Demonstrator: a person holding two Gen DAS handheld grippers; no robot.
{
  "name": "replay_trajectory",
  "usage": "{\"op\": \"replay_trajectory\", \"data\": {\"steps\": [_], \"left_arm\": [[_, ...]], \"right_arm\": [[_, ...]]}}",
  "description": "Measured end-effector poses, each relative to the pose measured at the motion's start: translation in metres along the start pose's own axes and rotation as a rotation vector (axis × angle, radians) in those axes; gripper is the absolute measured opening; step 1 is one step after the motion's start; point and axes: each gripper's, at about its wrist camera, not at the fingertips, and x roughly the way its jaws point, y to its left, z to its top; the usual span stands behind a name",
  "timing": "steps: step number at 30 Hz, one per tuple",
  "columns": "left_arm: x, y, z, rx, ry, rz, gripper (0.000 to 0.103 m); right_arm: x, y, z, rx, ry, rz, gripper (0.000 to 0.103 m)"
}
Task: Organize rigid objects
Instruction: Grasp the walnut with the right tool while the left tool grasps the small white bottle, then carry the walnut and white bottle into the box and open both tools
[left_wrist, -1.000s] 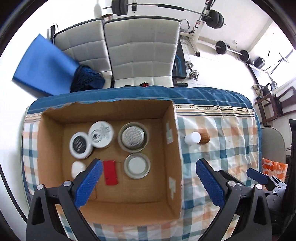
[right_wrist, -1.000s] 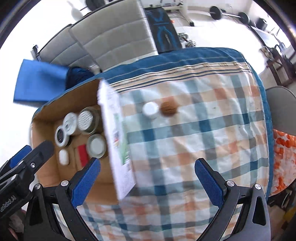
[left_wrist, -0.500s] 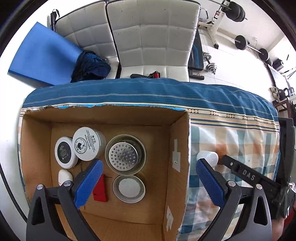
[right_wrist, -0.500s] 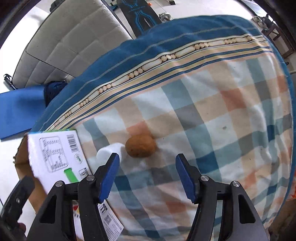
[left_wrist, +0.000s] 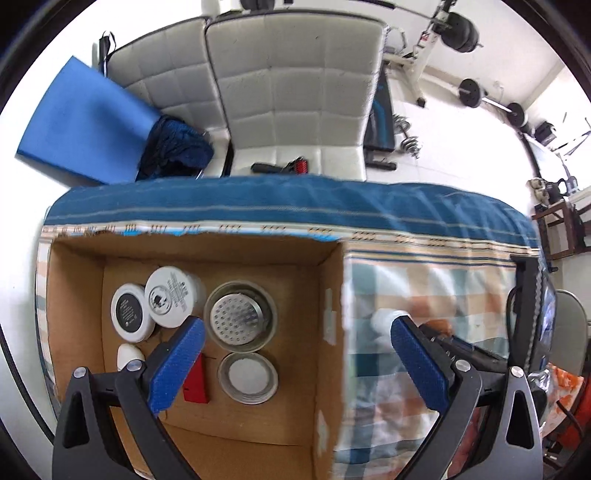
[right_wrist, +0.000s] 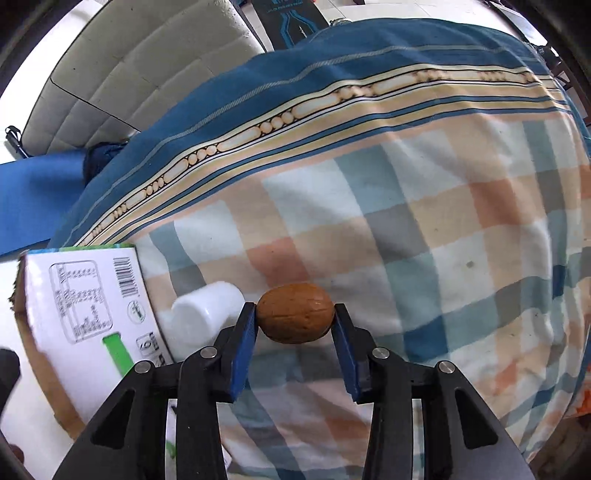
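My right gripper (right_wrist: 295, 317) is closed around a brown walnut-like object (right_wrist: 295, 312) that rests on the checked cloth (right_wrist: 443, 240); both pads touch its sides. A white bottle (right_wrist: 205, 314) lies just left of it, next to the cardboard box's white printed outer wall (right_wrist: 85, 295). My left gripper (left_wrist: 295, 350) is open and empty above the box (left_wrist: 332, 369). Inside the box are two white jars (left_wrist: 168, 297), a perforated metal cup (left_wrist: 240, 317), a round metal lid (left_wrist: 246, 376), a red block (left_wrist: 195, 380) and a small white piece (left_wrist: 127, 354).
The cloth-covered table has a blue striped border (left_wrist: 295, 203) at its far edge. Two white padded chairs (left_wrist: 295, 92) stand behind it, with a blue mat (left_wrist: 81, 122) to the left and gym weights (left_wrist: 472, 92) at the back right.
My right gripper has come down and forward over the cloth and narrowed its jaws onto the brown object. My left gripper has shifted a little over the box and stayed open.
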Motion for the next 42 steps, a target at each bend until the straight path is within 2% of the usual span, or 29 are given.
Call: {"op": "replay_trajectory", "data": {"steps": [3, 7, 8, 10, 13, 15, 16, 20, 28, 29, 32, 37, 39, 40, 42], "left_arm": [[-0.013, -0.029, 0.003, 0.066, -0.027, -0.029, 0.103], [-0.002, -0.074, 0.006, 0.172, 0.019, -0.079, 0.103], [0.003, -0.083, 0.007, 0.193, 0.033, -0.072, 0.103], [0.016, -0.098, 0.007, 0.225, 0.08, -0.095, 0.103], [0.046, -0.112, 0.011, 0.249, 0.161, -0.13, 0.09], [0.067, -0.116, 0.012, 0.253, 0.226, -0.116, 0.083], [0.077, -0.118, 0.012, 0.252, 0.249, -0.107, 0.076], [0.104, -0.121, 0.009, 0.277, 0.292, -0.043, 0.075], [0.134, -0.129, 0.002, 0.296, 0.347, -0.002, 0.074], [0.137, -0.13, 0.0, 0.297, 0.351, -0.001, 0.064], [0.143, -0.131, 0.001, 0.301, 0.375, 0.003, 0.047], [0.152, -0.135, -0.001, 0.313, 0.381, 0.022, 0.046], [0.155, -0.133, -0.001, 0.318, 0.384, 0.029, 0.039], [0.156, -0.133, -0.001, 0.319, 0.387, 0.027, 0.032], [0.16, -0.131, -0.004, 0.321, 0.393, 0.026, 0.03]], "right_arm": [[-0.022, -0.017, -0.009, -0.001, -0.025, -0.008, 0.043], [-0.044, -0.047, -0.012, 0.028, -0.04, -0.02, 0.043], [-0.046, -0.053, -0.014, 0.036, -0.042, -0.023, 0.043], [-0.051, -0.075, -0.02, 0.056, -0.046, -0.025, 0.043], [-0.053, -0.095, -0.02, 0.081, -0.045, -0.02, 0.043], [-0.054, -0.108, -0.023, 0.085, -0.042, -0.008, 0.043], [-0.053, -0.112, -0.024, 0.09, -0.04, -0.001, 0.043], [-0.042, -0.113, -0.028, 0.096, -0.03, 0.031, 0.043], [-0.026, -0.108, -0.035, 0.082, 0.0, 0.048, 0.043], [-0.025, -0.107, -0.035, 0.08, 0.002, 0.047, 0.043], [-0.019, -0.104, -0.032, 0.08, 0.005, 0.035, 0.043], [-0.015, -0.106, -0.025, 0.077, 0.008, 0.01, 0.043], [-0.015, -0.106, -0.024, 0.074, 0.009, 0.004, 0.043], [-0.015, -0.106, -0.023, 0.072, 0.009, 0.001, 0.043], [-0.014, -0.104, -0.022, 0.069, 0.012, -0.002, 0.043]]}}
